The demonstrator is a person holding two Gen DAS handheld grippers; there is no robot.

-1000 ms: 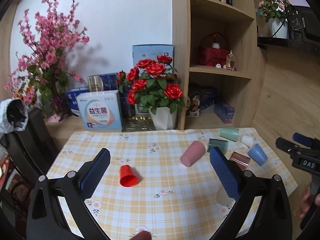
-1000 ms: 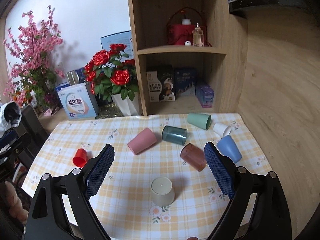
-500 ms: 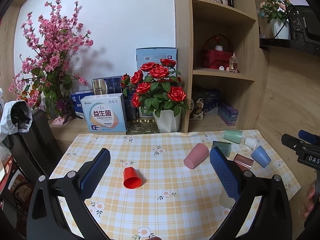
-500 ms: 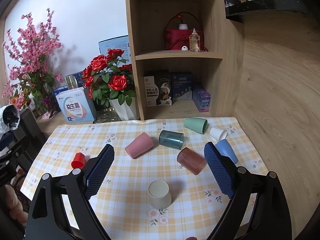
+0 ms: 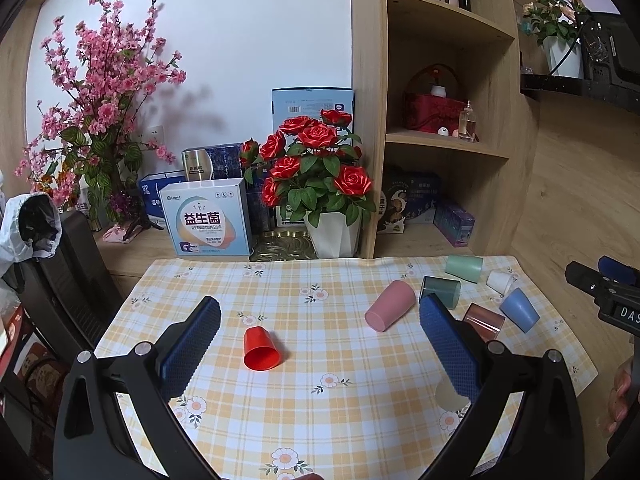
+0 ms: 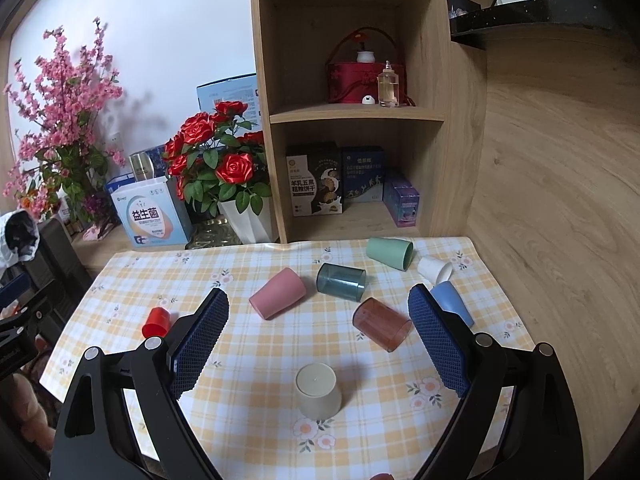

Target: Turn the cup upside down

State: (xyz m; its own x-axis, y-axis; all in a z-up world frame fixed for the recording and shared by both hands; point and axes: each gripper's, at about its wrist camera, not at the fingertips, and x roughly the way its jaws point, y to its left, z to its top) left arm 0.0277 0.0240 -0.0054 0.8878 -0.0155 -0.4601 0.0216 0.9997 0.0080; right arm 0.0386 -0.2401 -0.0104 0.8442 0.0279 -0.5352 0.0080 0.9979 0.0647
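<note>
Several cups lie on a yellow checked tablecloth (image 6: 248, 364). A beige cup (image 6: 318, 390) stands upside down near the front, between my right gripper's (image 6: 318, 328) open fingers and below them. A red cup (image 5: 261, 349) lies on its side between my left gripper's (image 5: 318, 326) open fingers; it also shows in the right wrist view (image 6: 156, 322). A pink cup (image 6: 278, 294), a dark teal cup (image 6: 341, 281), a brown clear cup (image 6: 382, 324), a blue cup (image 6: 454, 308), a green cup (image 6: 390, 253) and a white cup (image 6: 434, 269) lie on their sides. Both grippers are empty above the table.
A white pot of red roses (image 5: 316, 184), a printed box (image 5: 208, 222) and a pink blossom plant (image 5: 100, 120) stand behind the table. A wooden shelf unit (image 6: 352, 112) rises at the back right. A black chair (image 5: 64, 280) stands at the left.
Both grippers have drawn back and risen a little, so the table shows smaller and farther off. The cups have not moved.
</note>
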